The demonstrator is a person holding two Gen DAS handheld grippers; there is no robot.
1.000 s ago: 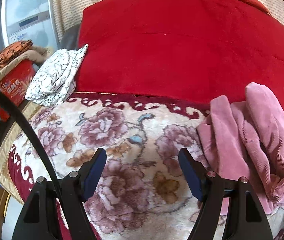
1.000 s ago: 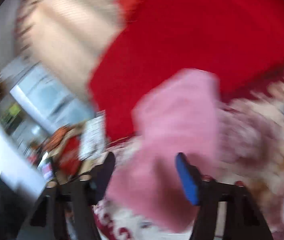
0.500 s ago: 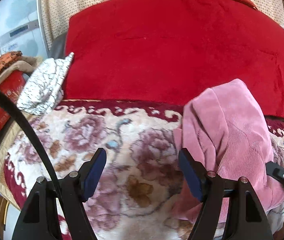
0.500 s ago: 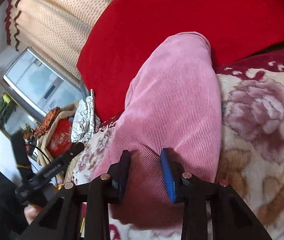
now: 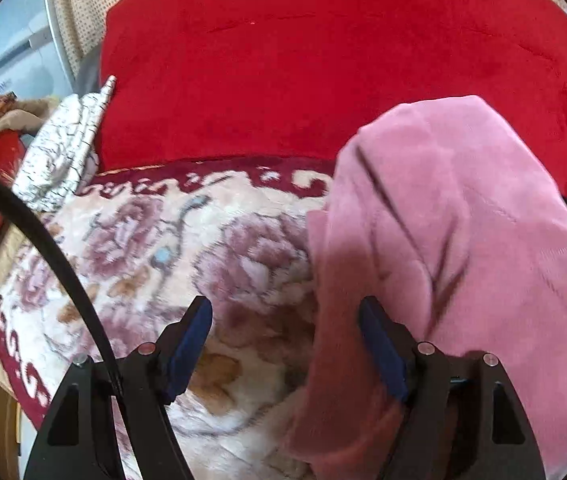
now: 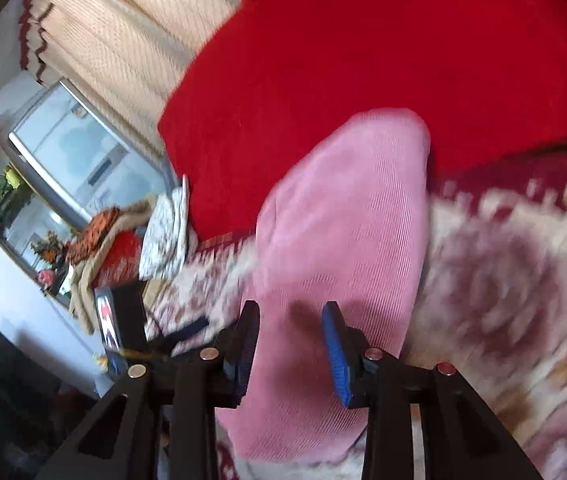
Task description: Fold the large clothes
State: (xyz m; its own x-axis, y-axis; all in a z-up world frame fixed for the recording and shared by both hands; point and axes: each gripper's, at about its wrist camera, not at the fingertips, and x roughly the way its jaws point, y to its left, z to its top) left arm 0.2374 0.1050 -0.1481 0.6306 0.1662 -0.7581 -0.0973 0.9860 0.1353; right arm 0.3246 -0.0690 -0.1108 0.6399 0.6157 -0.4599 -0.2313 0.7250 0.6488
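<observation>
The pink corduroy garment (image 5: pixel 463 248) is bunched up on the floral blanket (image 5: pixel 155 256), filling the right side and lower right of the left wrist frame and running up the middle of the right wrist frame (image 6: pixel 343 240), with the big red cushion (image 5: pixel 323 60) right behind it. The right gripper (image 6: pixel 289 344) sits at the bottom centre of its view with the jaws narrowed down on a fold of the pink fabric, which fills the gap between the blue pads, so it's grasping the garment. The left gripper (image 5: pixel 283 340) has its jaws spread wide; the garment's left edge hangs just inside the right-hand finger and drapes over it, but the left-hand pad has only blanket behind it, so nothing is pinched there and it's released. Over on the left side of the left wrist frame there's a white cloth with black crackle print (image 5: pixel 63 152) leaning at the cushion's corner. In the right wrist view a cream curtain (image 6: pixel 123 40) fills the upper left. That view is pretty motion-blurred on the right side, so blanket detail there is mush.
</observation>
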